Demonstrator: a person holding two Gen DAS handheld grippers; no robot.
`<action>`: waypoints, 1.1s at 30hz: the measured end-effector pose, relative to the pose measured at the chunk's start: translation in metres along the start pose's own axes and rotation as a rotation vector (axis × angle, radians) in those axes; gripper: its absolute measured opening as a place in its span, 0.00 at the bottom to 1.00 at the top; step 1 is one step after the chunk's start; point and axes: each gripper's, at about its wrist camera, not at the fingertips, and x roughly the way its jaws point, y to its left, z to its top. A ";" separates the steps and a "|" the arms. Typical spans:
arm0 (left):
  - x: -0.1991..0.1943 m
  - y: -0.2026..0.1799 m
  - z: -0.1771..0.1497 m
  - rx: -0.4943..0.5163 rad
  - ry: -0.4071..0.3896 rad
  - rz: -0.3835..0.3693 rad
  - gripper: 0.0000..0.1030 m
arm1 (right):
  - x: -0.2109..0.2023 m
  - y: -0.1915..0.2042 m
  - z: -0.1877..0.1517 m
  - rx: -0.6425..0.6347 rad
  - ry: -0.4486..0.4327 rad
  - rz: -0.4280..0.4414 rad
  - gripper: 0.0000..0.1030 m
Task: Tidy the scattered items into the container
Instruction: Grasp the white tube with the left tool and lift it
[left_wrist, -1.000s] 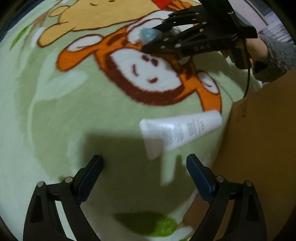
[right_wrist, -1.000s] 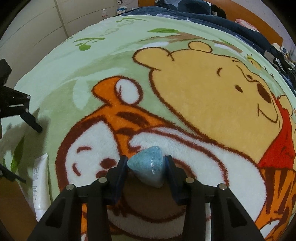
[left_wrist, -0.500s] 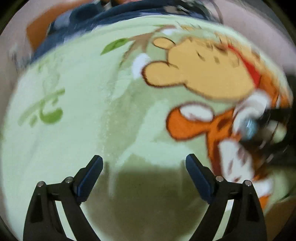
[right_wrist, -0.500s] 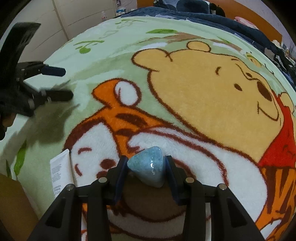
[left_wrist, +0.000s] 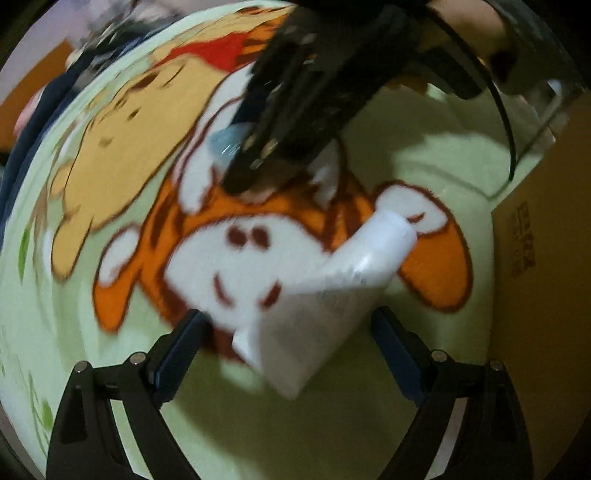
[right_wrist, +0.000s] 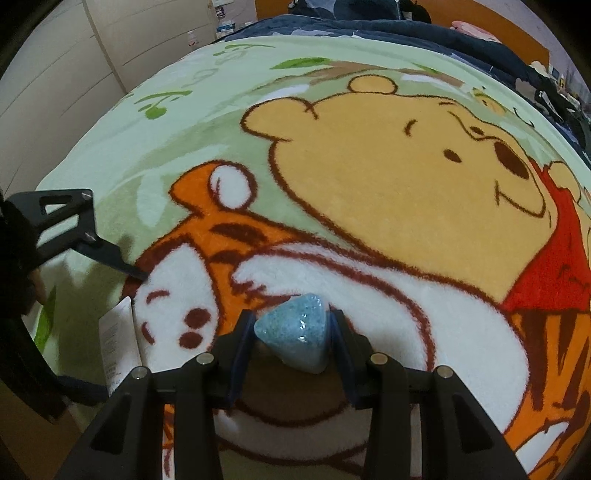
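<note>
1. The right claw (right_wrist: 291, 334) grips a pale blue, speckled, roughly triangular packet (right_wrist: 295, 338) between its pads, just above the cartoon fleece blanket (right_wrist: 110, 147) spread on the bed.
2. The left claw (left_wrist: 291, 347) stands wide, its pads apart from anything, over a white squeeze tube (left_wrist: 325, 306) lying on the blanket.
3. The tube's flat crimped end lies between the left claw's fingers (left_wrist: 177, 354); its cap end points away, toward the cardboard box (left_wrist: 546, 258).
4. The box wall stands at the blanket's edge, near the tube.
</note>
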 end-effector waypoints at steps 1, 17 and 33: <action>0.002 -0.002 0.004 0.021 -0.014 0.004 0.90 | 0.001 -0.001 0.000 0.001 0.001 0.000 0.40; -0.032 0.076 -0.069 -0.573 -0.037 0.216 0.33 | 0.006 -0.017 -0.004 -0.001 0.006 0.006 0.40; -0.012 0.146 -0.120 -0.962 0.094 0.425 0.92 | 0.008 -0.012 -0.013 -0.006 0.020 -0.027 0.42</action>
